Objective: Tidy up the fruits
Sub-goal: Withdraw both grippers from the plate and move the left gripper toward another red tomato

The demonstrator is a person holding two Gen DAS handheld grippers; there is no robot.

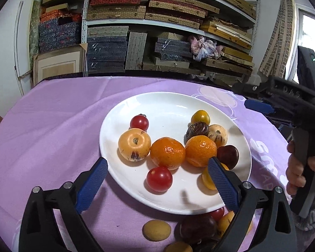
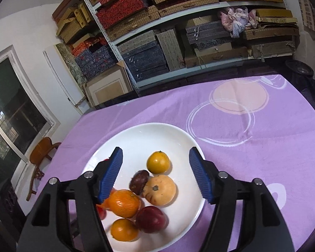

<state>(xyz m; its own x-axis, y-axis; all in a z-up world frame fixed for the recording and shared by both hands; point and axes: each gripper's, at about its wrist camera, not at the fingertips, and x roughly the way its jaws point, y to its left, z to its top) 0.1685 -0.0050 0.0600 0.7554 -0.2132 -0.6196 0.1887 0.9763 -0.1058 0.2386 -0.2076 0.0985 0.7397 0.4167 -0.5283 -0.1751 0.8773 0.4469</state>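
- My left gripper (image 1: 157, 180): jaws spread wide, nothing between the pads; it hangs over the near rim of the white plate (image 1: 168, 105).
- My right gripper (image 2: 155, 174): jaws parted and gripping nothing, poised above the fruit on the plate's right half; a hand (image 1: 298, 168) grips its handle.
- The plate sits on the purple tablecloth (image 1: 52, 115), toward the table's near edge.
- Left half of the plate: a red cherry tomato (image 1: 139, 122) touching a pale orange round fruit (image 1: 134, 144); a mandarin (image 1: 167, 152) beside it; a second red tomato (image 1: 159, 178) nearer the near rim.
- Right half: a second mandarin (image 1: 200, 150), a dark wrinkled fruit (image 1: 197, 129), a yellow tomato (image 1: 200, 117), a cream striped fruit (image 1: 218, 135), a dark red plum (image 1: 227, 156), clustered and touching.
- A yellow fruit (image 1: 208, 178) lies partly behind my left gripper's right pad.
- Off the plate, at the table's near edge: a tan disc-shaped piece (image 1: 156, 230), a dark purple fruit (image 1: 197, 229) and other pieces, partly hidden.
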